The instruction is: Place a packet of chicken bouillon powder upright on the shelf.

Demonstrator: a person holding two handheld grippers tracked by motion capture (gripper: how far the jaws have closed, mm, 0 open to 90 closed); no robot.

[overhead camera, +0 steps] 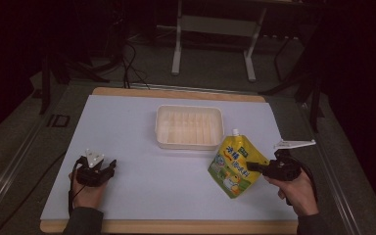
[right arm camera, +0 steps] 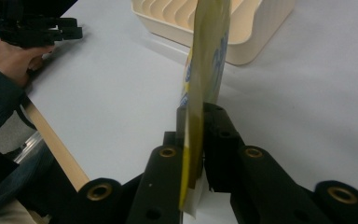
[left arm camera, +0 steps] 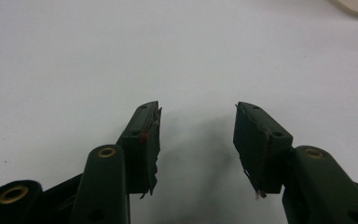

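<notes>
A yellow spouted pouch (overhead camera: pixel 235 165) with a white cap is held off the table at the right, in front of the cream slotted tray (overhead camera: pixel 189 127). My right gripper (overhead camera: pixel 252 168) is shut on the pouch's right edge; in the right gripper view the pouch (right arm camera: pixel 204 70) stands edge-on between the closed jaws of that gripper (right arm camera: pixel 195 140), with the tray (right arm camera: pixel 256 32) behind it. My left gripper (overhead camera: pixel 108 168) rests at the table's front left, open, and the left gripper view has nothing between that gripper's (left arm camera: pixel 198 135) jaws above the bare white mat.
The white mat (overhead camera: pixel 142 147) covers a wooden table whose front edge (overhead camera: pixel 171 226) is near my hands. Dark floor, cables and a white stand's legs (overhead camera: pixel 213 49) lie beyond the table. The other hand with its gripper (right arm camera: pixel 39 30) appears at the upper left of the right gripper view.
</notes>
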